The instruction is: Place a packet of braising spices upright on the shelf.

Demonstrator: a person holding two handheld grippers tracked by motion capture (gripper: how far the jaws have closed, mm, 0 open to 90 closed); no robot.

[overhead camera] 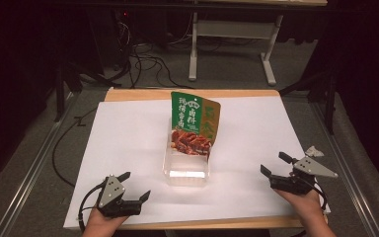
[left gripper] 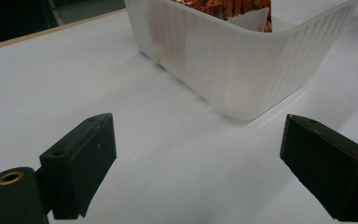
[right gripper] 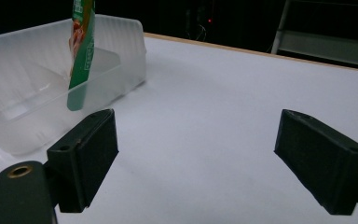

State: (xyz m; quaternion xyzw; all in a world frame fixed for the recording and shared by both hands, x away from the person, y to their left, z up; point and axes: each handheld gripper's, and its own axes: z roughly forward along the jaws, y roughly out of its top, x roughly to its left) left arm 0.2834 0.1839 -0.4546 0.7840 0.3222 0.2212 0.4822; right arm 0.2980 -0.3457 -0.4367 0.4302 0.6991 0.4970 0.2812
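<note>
White table sheet — green pouch (Chinese print, unreadable) upright in clear tub — left gripper and right gripper jaws open, empty.

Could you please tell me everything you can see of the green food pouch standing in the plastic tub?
The green pouch is a flat, glossy packet with white lettering, an olive-brown strip down one side and a picture of reddish-brown meat on its lower half. It stands nearly upright, leaning slightly, with its lower end inside the translucent ribbed tub at the tub's far end. From the right gripper view it shows edge-on and thin. Neither gripper touches it.
</note>
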